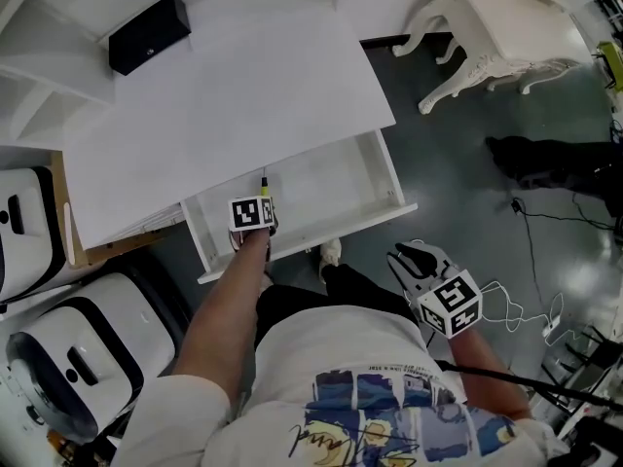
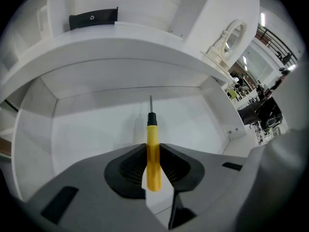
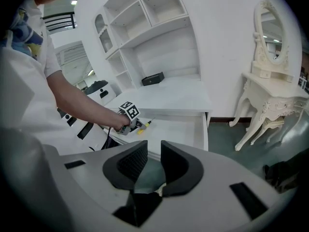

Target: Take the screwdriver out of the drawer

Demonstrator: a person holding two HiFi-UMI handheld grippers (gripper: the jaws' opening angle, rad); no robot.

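- Left gripper [image 2: 153,151] clamps the screwdriver [image 2: 152,129] by its yellow handle, shaft pointing to 12 o'clock over the drawer [image 1: 331,197].
- Right gripper [image 3: 153,166], jaws apart and empty, hangs at 4 o'clock.

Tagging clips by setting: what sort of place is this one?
Likely a staged indoor room, perhaps a furniture showroom or test lab: a white desk with its drawer open, a white shelving unit and an ornate dressing table with an oval mirror.
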